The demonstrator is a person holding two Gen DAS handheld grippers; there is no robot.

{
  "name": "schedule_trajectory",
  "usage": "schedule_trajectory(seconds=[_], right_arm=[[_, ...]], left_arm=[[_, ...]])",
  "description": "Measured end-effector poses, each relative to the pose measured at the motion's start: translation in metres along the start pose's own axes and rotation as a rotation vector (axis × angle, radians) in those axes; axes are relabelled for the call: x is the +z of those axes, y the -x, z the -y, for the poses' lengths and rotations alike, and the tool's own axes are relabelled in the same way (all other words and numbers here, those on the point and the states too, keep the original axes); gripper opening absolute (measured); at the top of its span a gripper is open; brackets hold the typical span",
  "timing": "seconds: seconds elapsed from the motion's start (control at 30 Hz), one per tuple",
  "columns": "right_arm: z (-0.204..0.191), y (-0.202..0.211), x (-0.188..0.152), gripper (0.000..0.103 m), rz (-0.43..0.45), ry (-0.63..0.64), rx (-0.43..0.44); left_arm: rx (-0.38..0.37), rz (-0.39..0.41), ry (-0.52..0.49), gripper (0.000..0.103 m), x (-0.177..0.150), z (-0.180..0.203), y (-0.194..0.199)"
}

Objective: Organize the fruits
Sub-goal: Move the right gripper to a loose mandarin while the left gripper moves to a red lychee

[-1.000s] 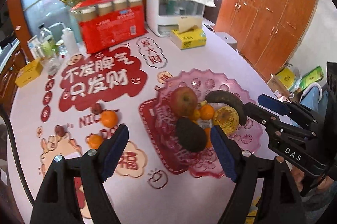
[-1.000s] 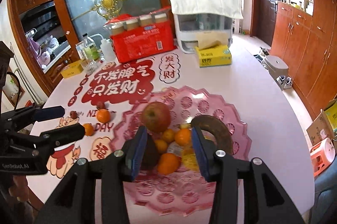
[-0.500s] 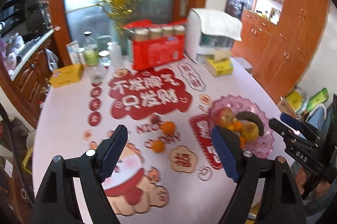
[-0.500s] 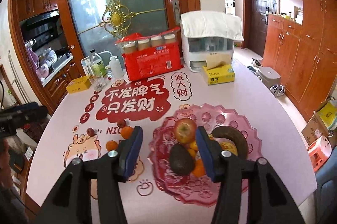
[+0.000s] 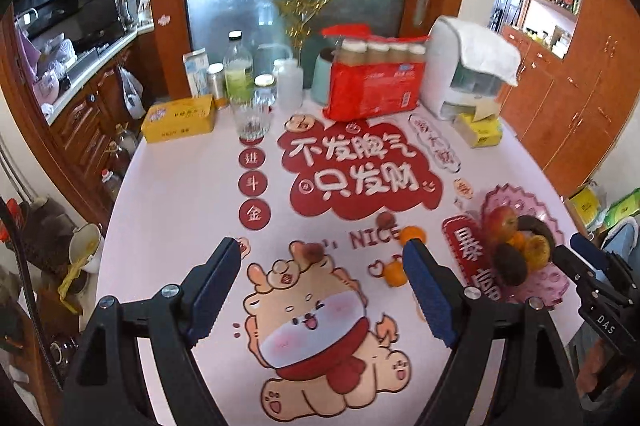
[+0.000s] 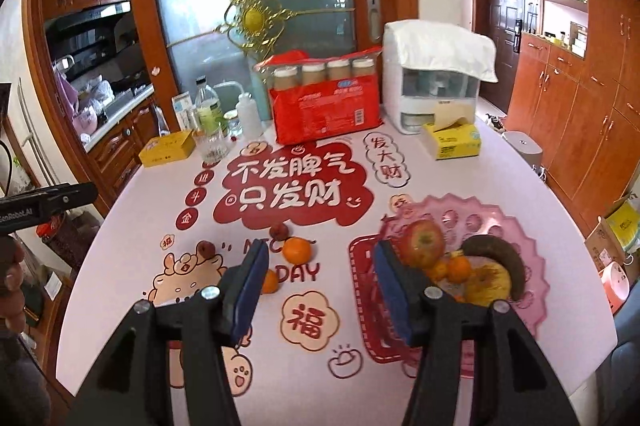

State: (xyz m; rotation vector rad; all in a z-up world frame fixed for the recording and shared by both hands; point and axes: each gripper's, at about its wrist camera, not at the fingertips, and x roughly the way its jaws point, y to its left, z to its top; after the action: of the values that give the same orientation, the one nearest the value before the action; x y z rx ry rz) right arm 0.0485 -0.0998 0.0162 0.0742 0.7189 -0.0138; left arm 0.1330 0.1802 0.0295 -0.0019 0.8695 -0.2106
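Observation:
A pink scalloped plate [image 6: 486,211] holds a red apple [image 6: 424,244], a dark banana [image 6: 500,258], small oranges [image 6: 458,268] and a yellow fruit [image 6: 488,282]. In the left wrist view the plate [image 5: 516,195] also shows a dark avocado [image 5: 510,264]. Loose on the table lie two oranges [image 6: 297,250] [image 6: 269,281] and two small dark red fruits [image 6: 280,230] [image 6: 207,249]. My right gripper [image 6: 322,282] hangs open and empty above the table, left of the plate. My left gripper [image 5: 322,290] is open and empty over the cartoon print, with the loose oranges [image 5: 413,234] [image 5: 394,274] by its right finger.
At the back stand a red pack of bottles [image 6: 324,109], a white dispenser under a cloth [image 6: 436,81], a yellow tissue box [image 6: 452,141], a yellow tin [image 6: 168,147], a glass [image 6: 212,145] and several bottles. The table edge curves close on the left and right.
Both grippers pulled back and up from the plate, so the table looks farther away. The left gripper swung left toward the loose fruits. The right jaws widened and stand empty.

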Motion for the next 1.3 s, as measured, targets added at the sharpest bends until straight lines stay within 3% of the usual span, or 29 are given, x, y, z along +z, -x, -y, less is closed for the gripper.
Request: schedule_trajectory(seconds=[0.6,0.8,0.93,1.23,1.3], right_arm=[[-0.044,-0.147,-0.030,0.055,-0.269,-0.034,0.023],[-0.053,-0.181,-0.049,0.055,-0.339,-0.044,0.116],[-0.058,-0.198,-0.055,0.055,-0.367,-0.028,0.117],[-0.068,-0.229,-0.065,0.055,-0.408,0.003,0.102],[-0.069,-0.231,-0.065,0.054,-0.398,0.010,0.097]], left_arm=[[0.018,-0.136,-0.115,0.082,-0.013,-0.009,-0.170],[-0.007,-0.209,-0.074,0.077,-0.025,-0.013,-0.220],[-0.023,-0.226,-0.063,0.075,-0.031,-0.012,-0.238],[-0.053,-0.243,-0.046,0.058,-0.038,-0.008,-0.254],[-0.059,-0.242,-0.039,0.048,-0.039,-0.008,-0.256]])
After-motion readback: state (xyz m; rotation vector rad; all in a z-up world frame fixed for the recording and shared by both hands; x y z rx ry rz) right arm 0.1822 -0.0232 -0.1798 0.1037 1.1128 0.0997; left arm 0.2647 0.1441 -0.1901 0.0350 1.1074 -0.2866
